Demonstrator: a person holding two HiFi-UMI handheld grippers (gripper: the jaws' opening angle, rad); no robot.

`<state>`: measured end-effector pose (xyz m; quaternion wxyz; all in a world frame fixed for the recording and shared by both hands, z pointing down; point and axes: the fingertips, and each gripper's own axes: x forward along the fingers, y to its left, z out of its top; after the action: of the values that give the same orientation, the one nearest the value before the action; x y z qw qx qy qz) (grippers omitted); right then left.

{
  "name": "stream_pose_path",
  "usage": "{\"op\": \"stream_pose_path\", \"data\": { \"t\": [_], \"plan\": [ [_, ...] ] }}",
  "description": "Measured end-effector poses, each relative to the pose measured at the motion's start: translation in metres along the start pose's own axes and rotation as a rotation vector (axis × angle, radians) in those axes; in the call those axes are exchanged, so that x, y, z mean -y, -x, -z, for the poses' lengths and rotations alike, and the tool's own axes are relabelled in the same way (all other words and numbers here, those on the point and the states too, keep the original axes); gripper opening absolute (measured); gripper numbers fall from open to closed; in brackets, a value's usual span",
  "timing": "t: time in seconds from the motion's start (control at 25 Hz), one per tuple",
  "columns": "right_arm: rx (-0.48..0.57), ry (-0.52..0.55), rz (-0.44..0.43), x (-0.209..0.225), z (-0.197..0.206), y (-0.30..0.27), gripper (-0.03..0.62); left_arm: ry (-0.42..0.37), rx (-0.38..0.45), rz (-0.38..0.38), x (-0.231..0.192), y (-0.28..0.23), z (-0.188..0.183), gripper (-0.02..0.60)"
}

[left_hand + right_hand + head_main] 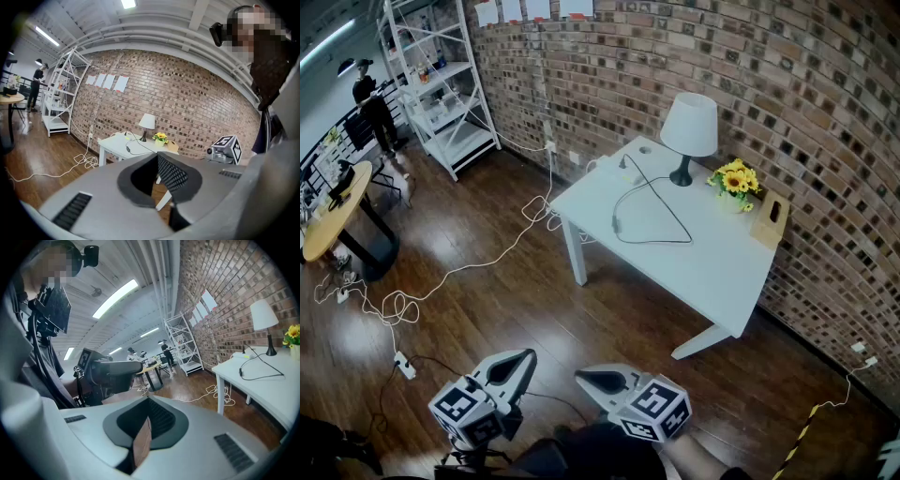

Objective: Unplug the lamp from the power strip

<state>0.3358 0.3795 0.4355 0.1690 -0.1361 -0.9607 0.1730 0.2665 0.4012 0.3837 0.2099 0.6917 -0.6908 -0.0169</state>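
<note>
A white-shaded lamp [689, 127] on a black base stands at the far side of the white table [712, 267]. Its black cord [661, 202] loops across the tabletop toward a white power strip [628, 159] at the table's far left corner. Both grippers are low in the head view, well short of the table. My left gripper [520, 361] and right gripper [592, 378] have their jaws together with nothing held. In the left gripper view the lamp [147, 122] is small beyond my left gripper [157, 161]. In the right gripper view the lamp [263, 317] is at far right, away from my right gripper [147, 411].
Sunflowers [736, 181] and a wooden tissue box [769, 217] sit by the brick wall. A white cable [459, 267] snakes over the wooden floor to another strip [405, 366]. A white shelf [441, 84], a round wooden table [337, 211] and a person [370, 103] are at far left.
</note>
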Motion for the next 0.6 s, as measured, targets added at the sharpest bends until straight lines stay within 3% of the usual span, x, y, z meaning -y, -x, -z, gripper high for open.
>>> {"op": "stream_pose_path", "data": {
  "t": [0.36, 0.6],
  "plan": [
    [-0.001, 0.011, 0.016, 0.067, -0.010, 0.031, 0.003, 0.014, -0.058, 0.000, 0.015, -0.062, -0.001, 0.022],
    [0.045, 0.013, -0.009, 0.079, -0.025, 0.041, 0.003, 0.008, -0.071, -0.014, 0.016, -0.086, -0.006, 0.022]
  ]
}}
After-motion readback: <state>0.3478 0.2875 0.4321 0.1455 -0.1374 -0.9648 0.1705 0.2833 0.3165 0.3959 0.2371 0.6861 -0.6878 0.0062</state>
